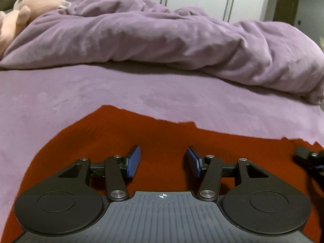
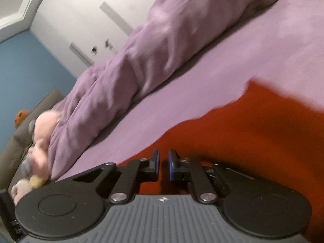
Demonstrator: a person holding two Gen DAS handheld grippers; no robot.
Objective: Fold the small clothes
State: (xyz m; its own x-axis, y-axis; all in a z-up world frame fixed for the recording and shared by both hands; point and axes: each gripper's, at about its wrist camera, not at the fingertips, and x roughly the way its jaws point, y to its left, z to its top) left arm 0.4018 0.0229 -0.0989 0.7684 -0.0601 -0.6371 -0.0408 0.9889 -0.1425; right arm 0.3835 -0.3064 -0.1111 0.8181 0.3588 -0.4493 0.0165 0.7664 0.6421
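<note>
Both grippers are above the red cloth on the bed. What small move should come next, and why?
Probably lower the left gripper and close it on the red cloth. Its jaws stand wide open over flat cloth and hold nothing. The right gripper is nearly shut, with no cloth visibly between its pads.

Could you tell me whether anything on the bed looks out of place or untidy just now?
Only the purple duvet, bunched in a heap along the far side, and the red garment's far edge, which runs uneven. Nothing looks spilled or damaged.
</note>
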